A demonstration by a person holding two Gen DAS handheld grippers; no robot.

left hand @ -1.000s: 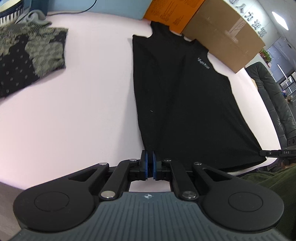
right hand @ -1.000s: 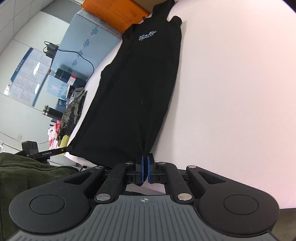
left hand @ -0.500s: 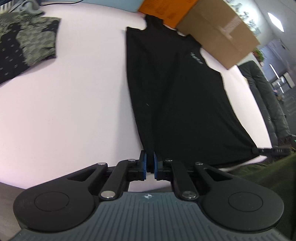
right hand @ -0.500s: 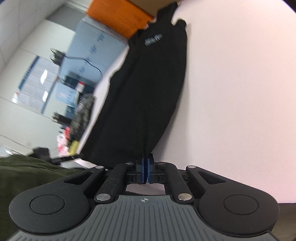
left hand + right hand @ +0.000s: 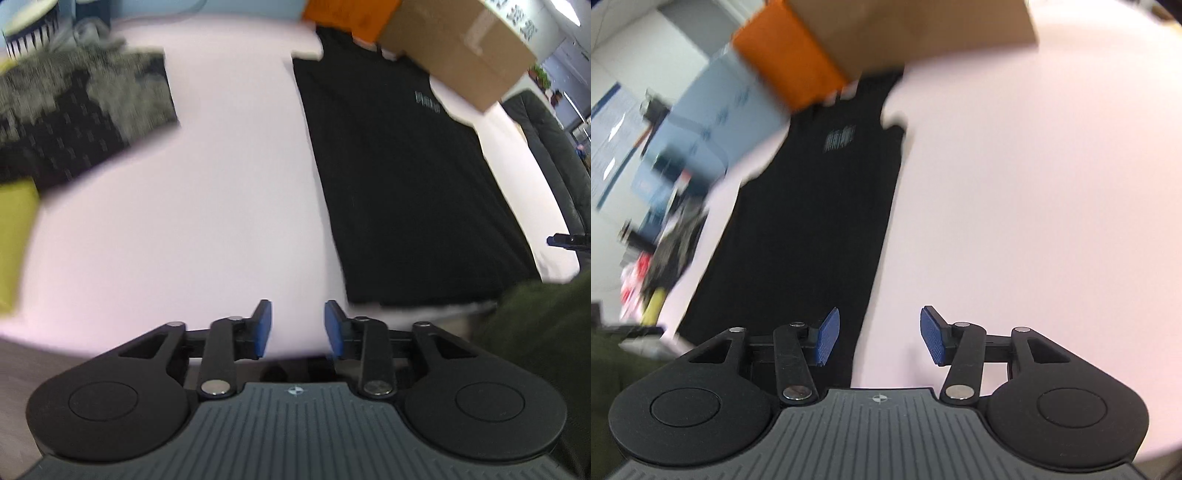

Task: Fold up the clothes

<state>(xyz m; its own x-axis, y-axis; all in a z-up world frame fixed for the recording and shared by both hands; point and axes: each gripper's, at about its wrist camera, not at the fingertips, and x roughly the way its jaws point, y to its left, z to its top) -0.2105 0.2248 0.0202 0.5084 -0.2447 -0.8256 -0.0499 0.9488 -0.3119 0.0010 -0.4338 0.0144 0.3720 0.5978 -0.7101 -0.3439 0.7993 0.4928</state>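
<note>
A black sleeveless top [image 5: 402, 177] lies flat and lengthwise on the pale pink table [image 5: 207, 206], small print near its chest, hem toward me. My left gripper [image 5: 297, 325] hangs above the table's near edge, left of the hem's corner; its jaws are opening with nothing between the blue pads. In the right wrist view the same top [image 5: 812, 221] stretches away. My right gripper [image 5: 878, 334] is raised over the hem's right corner, its jaws also opening, free of the cloth. Both views are blurred.
A folded dark patterned garment [image 5: 74, 118] and a yellow-green item [image 5: 14, 229] lie at the left. A cardboard box [image 5: 454, 48] and an orange box [image 5: 786, 55] stand behind the top's collar. A person's green sleeve [image 5: 539, 332] shows at the right.
Both grippers were shut on the hem's two corners; now both have let go, opened and lifted off the cloth. The top lies flat on the table.
</note>
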